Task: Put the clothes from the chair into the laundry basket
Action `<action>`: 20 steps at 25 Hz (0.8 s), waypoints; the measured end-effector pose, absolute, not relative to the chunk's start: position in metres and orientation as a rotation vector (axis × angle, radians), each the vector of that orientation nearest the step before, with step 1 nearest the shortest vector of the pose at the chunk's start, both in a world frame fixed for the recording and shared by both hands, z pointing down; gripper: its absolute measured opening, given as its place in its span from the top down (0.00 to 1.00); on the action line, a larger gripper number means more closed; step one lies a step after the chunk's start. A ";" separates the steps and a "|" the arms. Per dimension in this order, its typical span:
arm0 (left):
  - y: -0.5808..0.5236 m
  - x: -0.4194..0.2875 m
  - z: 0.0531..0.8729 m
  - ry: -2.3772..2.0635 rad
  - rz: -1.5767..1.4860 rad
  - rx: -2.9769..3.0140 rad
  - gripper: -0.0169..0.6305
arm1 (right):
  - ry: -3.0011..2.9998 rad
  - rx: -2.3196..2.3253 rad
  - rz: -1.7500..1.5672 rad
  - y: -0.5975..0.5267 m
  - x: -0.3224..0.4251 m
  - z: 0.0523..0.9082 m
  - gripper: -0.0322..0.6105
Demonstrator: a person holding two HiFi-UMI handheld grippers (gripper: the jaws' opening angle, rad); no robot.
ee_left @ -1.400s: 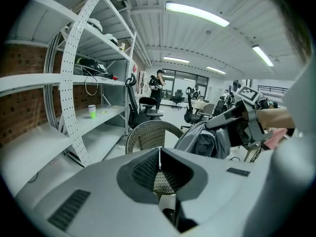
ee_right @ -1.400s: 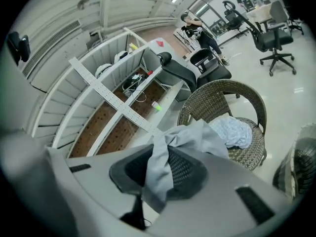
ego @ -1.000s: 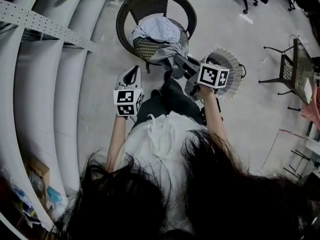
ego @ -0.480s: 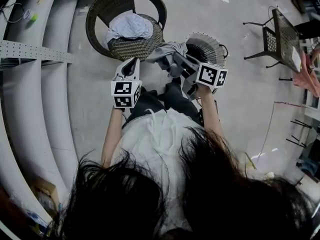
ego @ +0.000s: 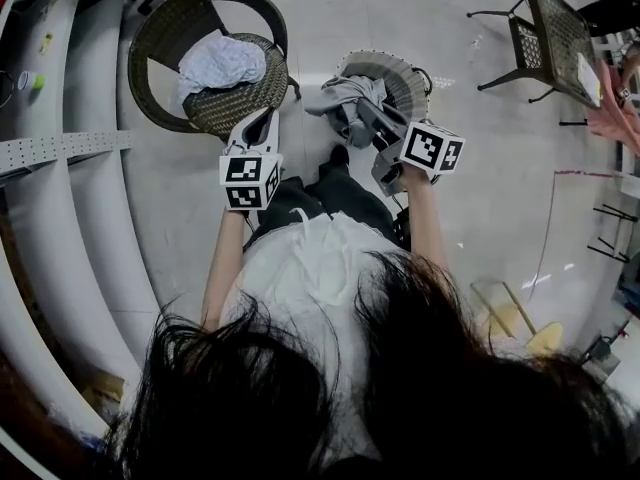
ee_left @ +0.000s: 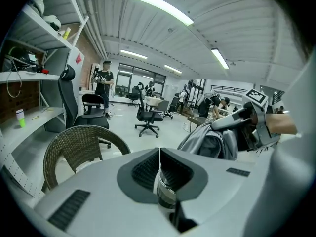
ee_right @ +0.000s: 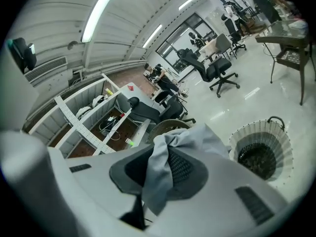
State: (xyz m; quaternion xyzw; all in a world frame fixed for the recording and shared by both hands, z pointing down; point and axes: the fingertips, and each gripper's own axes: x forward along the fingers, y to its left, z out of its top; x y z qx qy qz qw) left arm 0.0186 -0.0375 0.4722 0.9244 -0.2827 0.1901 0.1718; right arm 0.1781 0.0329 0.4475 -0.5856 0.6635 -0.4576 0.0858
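A grey garment (ego: 343, 101) hangs from my right gripper (ego: 368, 116), which is shut on it, over the near rim of the round white laundry basket (ego: 405, 71). In the right gripper view the grey garment (ee_right: 160, 174) spills from between the jaws, and the basket (ee_right: 261, 154) stands on the floor to the right. A pale blue-white garment (ego: 222, 60) lies on the seat of the wicker chair (ego: 175, 38). My left gripper (ego: 260, 128) is shut and holds nothing, near the chair's front edge. The left gripper view shows its pads (ee_left: 159, 157) meeting, with the chair (ee_left: 74, 144) behind.
Curved white shelving (ego: 60, 148) runs along the left. A dark metal-frame table (ego: 555, 23) stands at the upper right. Rolling office chairs (ee_left: 148, 117) and people stand farther back in the room. The person's legs are below the grippers.
Both grippers have swung right, away from the chair. The grey garment went with the right gripper and now hangs at the basket. The pale garment stays on the seat.
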 end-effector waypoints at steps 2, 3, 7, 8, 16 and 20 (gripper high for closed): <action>-0.036 0.036 0.481 -0.785 0.551 2.634 0.94 | 1.952 -1.780 -1.360 0.039 0.199 0.461 0.84; -0.033 0.051 0.481 -0.776 0.563 2.638 0.94 | 1.938 -1.779 -1.364 0.043 0.213 0.463 0.84; -0.008 0.134 0.467 -0.718 0.655 2.651 0.94 | 1.871 -1.790 -1.410 0.072 0.291 0.461 0.84; -0.005 0.148 0.468 -0.705 0.677 2.655 0.94 | 1.858 -1.788 -1.421 0.077 0.302 0.464 0.84; 0.001 0.204 0.500 -0.613 0.778 2.702 0.94 | 1.750 -1.842 -1.504 0.106 0.357 0.530 0.84; 0.009 0.229 0.519 -0.591 0.840 2.680 0.94 | 1.706 -1.843 -1.599 0.124 0.382 0.566 0.85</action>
